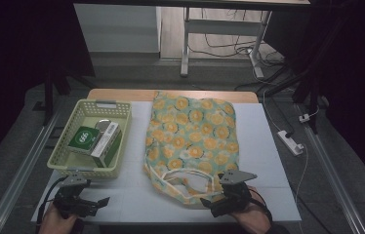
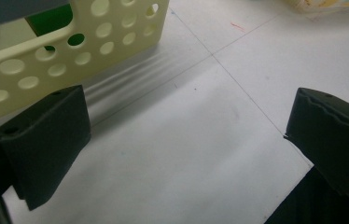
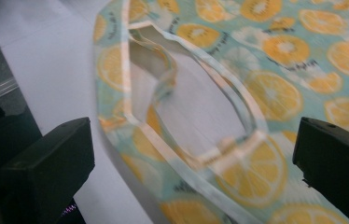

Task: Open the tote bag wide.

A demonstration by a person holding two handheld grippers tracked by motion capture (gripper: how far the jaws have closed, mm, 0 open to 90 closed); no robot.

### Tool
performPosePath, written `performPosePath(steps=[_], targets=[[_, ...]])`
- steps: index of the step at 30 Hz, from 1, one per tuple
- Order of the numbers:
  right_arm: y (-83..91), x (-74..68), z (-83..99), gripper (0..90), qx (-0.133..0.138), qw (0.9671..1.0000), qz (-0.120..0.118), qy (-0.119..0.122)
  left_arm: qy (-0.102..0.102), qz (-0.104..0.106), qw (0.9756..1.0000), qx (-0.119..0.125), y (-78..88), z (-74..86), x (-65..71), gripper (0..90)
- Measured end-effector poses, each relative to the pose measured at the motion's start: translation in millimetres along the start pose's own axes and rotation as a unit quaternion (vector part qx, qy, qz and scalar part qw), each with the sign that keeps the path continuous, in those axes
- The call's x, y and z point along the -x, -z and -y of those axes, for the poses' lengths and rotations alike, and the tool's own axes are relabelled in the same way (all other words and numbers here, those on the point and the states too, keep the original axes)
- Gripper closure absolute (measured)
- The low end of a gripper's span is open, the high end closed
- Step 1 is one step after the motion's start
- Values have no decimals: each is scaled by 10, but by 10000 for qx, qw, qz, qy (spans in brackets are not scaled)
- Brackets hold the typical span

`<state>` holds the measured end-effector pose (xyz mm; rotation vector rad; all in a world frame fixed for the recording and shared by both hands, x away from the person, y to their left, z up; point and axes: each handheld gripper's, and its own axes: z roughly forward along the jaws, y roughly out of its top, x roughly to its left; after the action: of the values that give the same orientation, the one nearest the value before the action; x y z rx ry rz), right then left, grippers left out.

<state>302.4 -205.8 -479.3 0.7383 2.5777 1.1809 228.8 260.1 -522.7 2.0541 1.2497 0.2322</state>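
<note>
A cloth bag [image 1: 192,134] printed with orange slices on pale green lies flat in the middle of the white table, its handles [image 1: 190,184] toward the near edge. In the right gripper view the bag's handle loop [image 3: 196,154] lies just beyond the jaws. My right gripper [image 1: 214,202] hovers open at the bag's near end, nothing between its jaws. My left gripper [image 1: 95,204] stands open over bare table at the near left, just in front of a pale yellow perforated basket [image 1: 68,163]. The basket's wall [image 2: 60,51] rises close ahead in the left gripper view.
The basket holds a green box [image 1: 84,136], a white-and-green carton [image 1: 106,142] and a round tin. Beyond the table stand desk legs with cables. A power strip [image 1: 290,142] lies on the floor to the right. The table's near edge [image 2: 298,186] is close to both grippers.
</note>
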Motion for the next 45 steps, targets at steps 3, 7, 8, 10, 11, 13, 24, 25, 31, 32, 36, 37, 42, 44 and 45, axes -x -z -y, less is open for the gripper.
performPosePath(steps=[3,7,8,10,11,13,24,25,31,32,36,37,42,44,45], targets=[[-48,-39,-50,0,16,9999,-121,6,-1,-2,10000,-4,0,0,0,0],[-123,-81,-91,0,-45,9997,-229,12,11,-7,10000,5,0,1,-1,0],[-144,-92,-103,0,-59,9997,-255,36,8,-15,10000,5,1,1,0,0],[-209,-133,-146,0,-111,9993,-329,125,13,-19,10000,13,2,1,0,0],[-209,-133,-146,0,-111,9993,-329,125,17,-23,10000,7,5,1,-1,0],[-252,-163,-176,0,-149,9990,-390,175,29,-14,10000,12,6,2,-5,0],[-478,-359,-297,0,-305,9959,-664,538,42,-1,10000,20,5,3,-9,0],[-499,-377,-305,0,-315,9955,-691,573,46,2,10000,21,5,3,-10,0],[-625,-486,-356,0,-380,9930,-884,685,44,1,10000,17,5,3,-9,0],[-641,-497,-359,0,-403,9926,-910,691,45,1,10000,14,4,3,-10,0],[-771,-536,-326,51,-604,9898,-1077,713,46,4,10000,14,4,3,-10,0],[-771,-536,-326,51,-604,9898,-1077,713,44,3,10000,14,4,3,-10,0],[-885,-527,-254,147,-897,9865,-1126,786,39,6,10000,12,4,3,-10,0],[-895,-501,-227,286,-953,9865,-1073,785,38,6,10000,9,4,3,-10,0],[-892,-490,-223,343,-971,9862,-1059,826,36,1,10000,4,4,3,-10,0]])
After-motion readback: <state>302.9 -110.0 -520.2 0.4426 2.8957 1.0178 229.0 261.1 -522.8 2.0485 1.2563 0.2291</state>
